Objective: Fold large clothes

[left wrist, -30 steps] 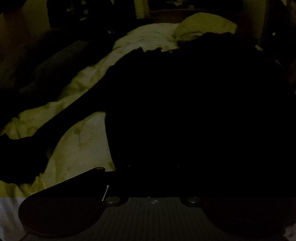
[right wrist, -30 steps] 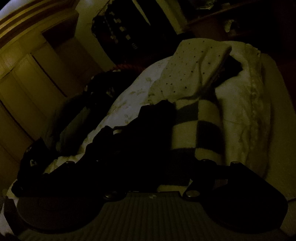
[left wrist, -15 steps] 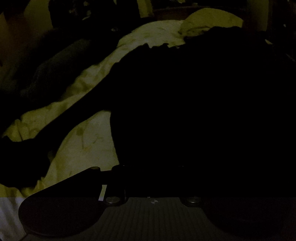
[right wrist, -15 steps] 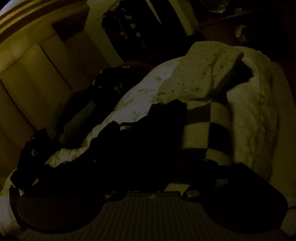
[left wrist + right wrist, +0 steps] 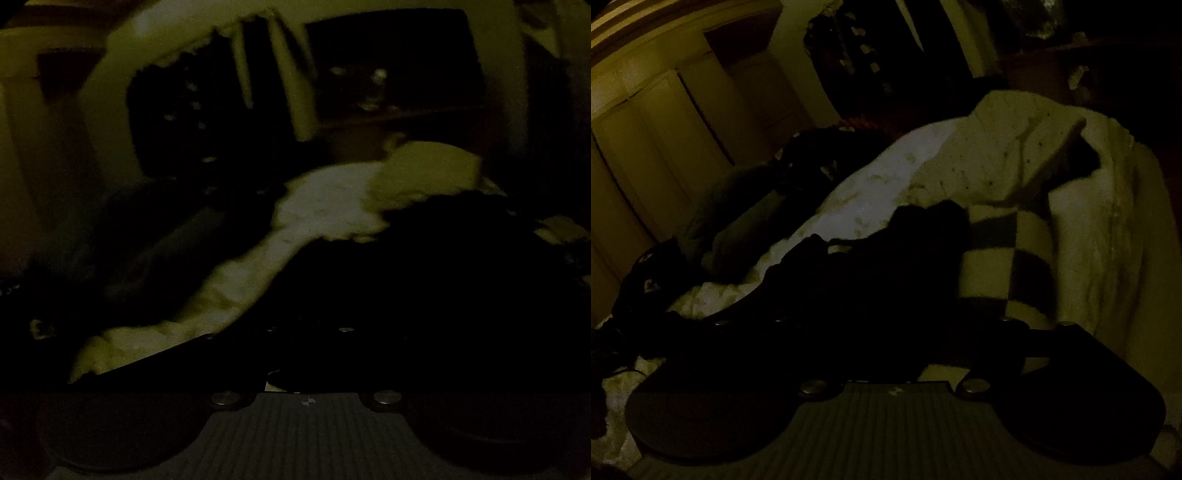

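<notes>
Black garment (image 5: 886, 280) lies against right hand-held gripper (image 5: 886, 332).

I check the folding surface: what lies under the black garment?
Pale bedding shows beside the black garment, and a checkered cloth at its right edge. Directly beneath is covered.

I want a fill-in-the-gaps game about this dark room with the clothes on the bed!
1. The large garment bunched in front of the right gripper is ____ in colour.
2. The dark-and-pale cloth beside it has a ____ pattern.
3. The clothes lie on a pale, crumpled ____, seen in both views.
4. The pale cloth farther back is sprinkled with small dark ____.

Missing words: black; checked; bedsheet; dots
</notes>
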The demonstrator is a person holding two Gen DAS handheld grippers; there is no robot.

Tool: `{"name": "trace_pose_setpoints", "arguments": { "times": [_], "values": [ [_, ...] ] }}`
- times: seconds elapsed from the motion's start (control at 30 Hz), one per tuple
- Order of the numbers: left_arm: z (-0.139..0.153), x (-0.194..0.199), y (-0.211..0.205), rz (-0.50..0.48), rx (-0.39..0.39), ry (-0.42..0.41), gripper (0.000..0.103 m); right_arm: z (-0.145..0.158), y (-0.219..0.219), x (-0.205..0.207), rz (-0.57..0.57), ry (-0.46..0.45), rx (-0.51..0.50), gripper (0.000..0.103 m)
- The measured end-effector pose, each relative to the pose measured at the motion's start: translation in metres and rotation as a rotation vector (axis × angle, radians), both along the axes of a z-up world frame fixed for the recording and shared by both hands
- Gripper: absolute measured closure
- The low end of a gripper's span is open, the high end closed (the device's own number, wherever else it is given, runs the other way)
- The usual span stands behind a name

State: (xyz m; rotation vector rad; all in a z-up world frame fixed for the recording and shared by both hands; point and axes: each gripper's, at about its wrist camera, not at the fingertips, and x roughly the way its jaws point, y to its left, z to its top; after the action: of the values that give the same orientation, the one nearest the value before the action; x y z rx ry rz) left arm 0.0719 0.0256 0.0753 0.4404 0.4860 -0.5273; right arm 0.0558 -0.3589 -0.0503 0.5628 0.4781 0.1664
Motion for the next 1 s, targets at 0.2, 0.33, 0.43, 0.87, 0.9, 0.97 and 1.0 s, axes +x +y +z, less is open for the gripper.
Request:
{"name": "trace_pose_setpoints", "arguments": {
  "times": [0.2, 0.33, 0.43, 0.87, 0.9, 0.97, 1.0],
  "values": [
    [-0.097, -0.051, -0.023, -0.254, 0.355, 0.345, 0.059, 0.001, 0.003, 0.001, 0.019, 0.004, -0.03, 0.024],
    [-0.102, -0.056, -0.016, -0.232, 0.312, 0.384, 0.059, 0.003, 0.004, 0.0, 0.015, -0.002, -0.038, 0.024],
    [-0.077, -0.035, 0.004, -0.167, 0.102, 0.425, 0.05, 0.008, 0.006, -0.001, 0.017, -0.022, -0.046, 0.024],
    [-0.089, -0.01, 0.003, -0.053, -0.016, 0.444, 0.041, 0.032, 0.171, 0.005, 0.598, -0.242, -0.619, 0.034],
    [-0.09, -0.01, 0.0, -0.058, -0.026, 0.444, 0.041, 0.028, 0.187, 0.005, 0.655, -0.259, -0.675, 0.037],
    [-0.093, -0.007, -0.002, -0.064, -0.047, 0.439, 0.041, 0.018, 0.217, 0.009, 0.721, -0.265, -0.801, 0.041],
    [-0.095, -0.005, -0.003, -0.07, -0.057, 0.446, 0.041, 0.013, 0.229, 0.014, 0.74, -0.266, -0.859, 0.043]
  ]
}}
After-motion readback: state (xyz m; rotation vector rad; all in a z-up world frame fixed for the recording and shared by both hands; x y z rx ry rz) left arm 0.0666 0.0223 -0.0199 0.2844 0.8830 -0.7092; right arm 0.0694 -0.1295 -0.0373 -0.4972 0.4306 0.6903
